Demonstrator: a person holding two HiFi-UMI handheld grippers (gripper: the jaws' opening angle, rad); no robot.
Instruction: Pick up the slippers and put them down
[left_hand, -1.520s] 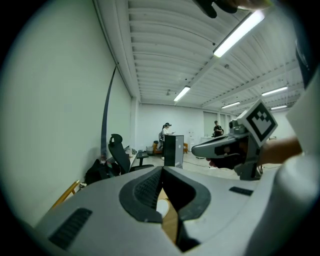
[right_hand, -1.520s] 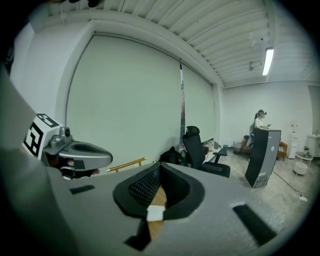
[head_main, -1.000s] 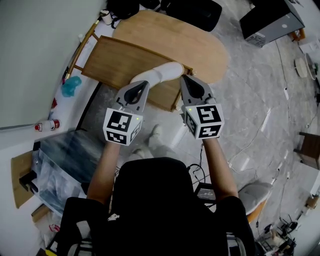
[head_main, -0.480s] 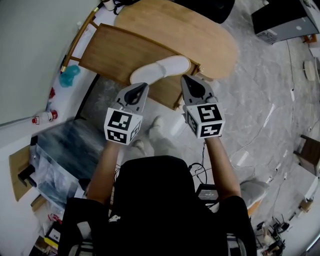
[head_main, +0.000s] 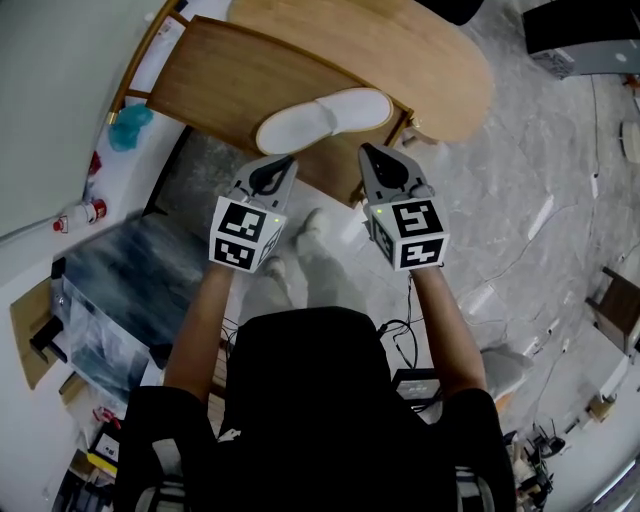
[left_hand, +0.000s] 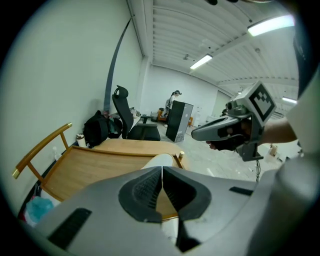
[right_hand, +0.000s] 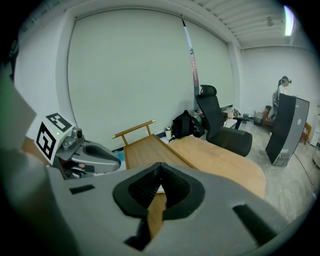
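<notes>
One white slipper (head_main: 322, 120) lies sole-up on the near corner of a low wooden bench (head_main: 220, 80). In the left gripper view the slipper (left_hand: 162, 160) shows just beyond the jaws. My left gripper (head_main: 288, 160) is shut and holds nothing, its tip just short of the slipper's left end. My right gripper (head_main: 364, 149) is likewise shut and empty, and its tip is beside the slipper's right end. Seen from its own camera, the left gripper (left_hand: 162, 168) has its pads pressed together. The right gripper (right_hand: 160, 165) also has its tips meeting.
A rounded wooden table (head_main: 420, 60) stands behind the bench. Beyond it are a black office chair (left_hand: 131, 125), a black backpack (left_hand: 97, 130) and a black computer tower (left_hand: 177, 122) with a person (left_hand: 175, 97) near it. A teal cloth (head_main: 130, 127) and cables (head_main: 400, 340) lie on the floor.
Both grippers have come down side by side, still shut, and point more steeply at the bench. The slipper has stayed on the bench corner.
</notes>
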